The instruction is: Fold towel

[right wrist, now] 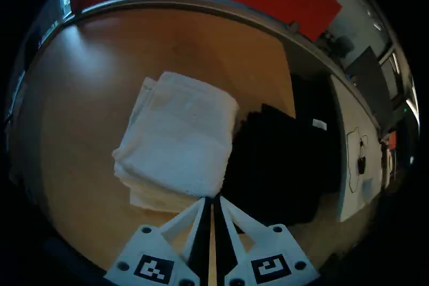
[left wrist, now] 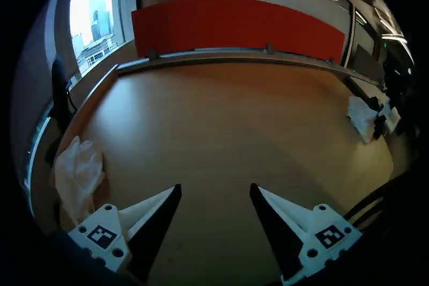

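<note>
A folded white towel [right wrist: 174, 144] lies on the wooden table [right wrist: 80, 103] in the right gripper view, as a thick stack of layers. Right beside it, to its right, lies a folded black cloth [right wrist: 281, 165]. My right gripper [right wrist: 213, 205] is shut just in front of the white towel's near edge, its fingers together with nothing between them. In the left gripper view my left gripper [left wrist: 215, 192] is open above bare tabletop [left wrist: 225, 125], holding nothing. The same white towel [left wrist: 362, 117] appears far off at the right of that view.
A crumpled white plastic bag [left wrist: 78, 173] lies near the table's left edge. A red partition [left wrist: 236, 26] stands along the table's far side, with a window [left wrist: 94, 15] to its left. A white desk [right wrist: 356, 162] with small items stands to the right of the table.
</note>
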Action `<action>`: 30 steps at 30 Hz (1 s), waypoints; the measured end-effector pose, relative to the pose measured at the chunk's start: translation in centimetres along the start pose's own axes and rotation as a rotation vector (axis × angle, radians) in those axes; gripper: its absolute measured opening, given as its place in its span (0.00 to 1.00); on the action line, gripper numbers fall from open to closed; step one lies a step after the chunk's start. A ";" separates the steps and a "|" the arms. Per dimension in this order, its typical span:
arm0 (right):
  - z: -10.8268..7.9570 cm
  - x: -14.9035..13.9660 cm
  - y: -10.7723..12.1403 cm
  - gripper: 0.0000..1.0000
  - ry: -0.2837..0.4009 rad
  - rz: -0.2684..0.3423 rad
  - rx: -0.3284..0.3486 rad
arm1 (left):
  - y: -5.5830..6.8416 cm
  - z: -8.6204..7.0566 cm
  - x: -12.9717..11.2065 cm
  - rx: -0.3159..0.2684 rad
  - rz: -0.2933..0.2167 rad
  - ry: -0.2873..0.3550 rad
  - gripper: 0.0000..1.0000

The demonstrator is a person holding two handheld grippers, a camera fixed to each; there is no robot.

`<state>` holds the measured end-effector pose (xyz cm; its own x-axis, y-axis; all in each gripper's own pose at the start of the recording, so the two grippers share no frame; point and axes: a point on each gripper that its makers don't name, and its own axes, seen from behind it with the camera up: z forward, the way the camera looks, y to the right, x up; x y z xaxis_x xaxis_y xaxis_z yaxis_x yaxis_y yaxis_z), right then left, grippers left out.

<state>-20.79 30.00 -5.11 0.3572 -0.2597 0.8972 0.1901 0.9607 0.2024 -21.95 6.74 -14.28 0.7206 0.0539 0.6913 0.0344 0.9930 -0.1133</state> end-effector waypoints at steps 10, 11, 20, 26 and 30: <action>0.3 -0.3 0.4 0.04 -0.012 -0.002 -0.020 | 0.0 0.1 -0.1 0.000 0.002 -0.003 0.95; 0.3 -0.3 0.3 0.04 -0.011 -0.002 -0.021 | 0.0 0.1 -0.1 0.000 0.003 -0.003 0.95; 0.5 -0.2 0.2 0.04 0.001 0.011 -0.038 | 0.1 0.1 0.0 -0.004 0.005 -0.002 0.95; 0.5 -0.2 0.2 0.05 0.003 0.017 -0.046 | 0.0 -0.1 -0.1 -0.003 0.006 -0.001 0.95; 0.4 -0.3 0.3 0.06 0.000 0.018 -0.051 | -0.1 -0.1 -0.2 -0.003 0.003 -0.001 0.95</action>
<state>-21.21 30.41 -5.16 0.3613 -0.2423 0.9004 0.2303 0.9589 0.1656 -22.04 6.60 -14.45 0.7201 0.0566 0.6916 0.0348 0.9925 -0.1175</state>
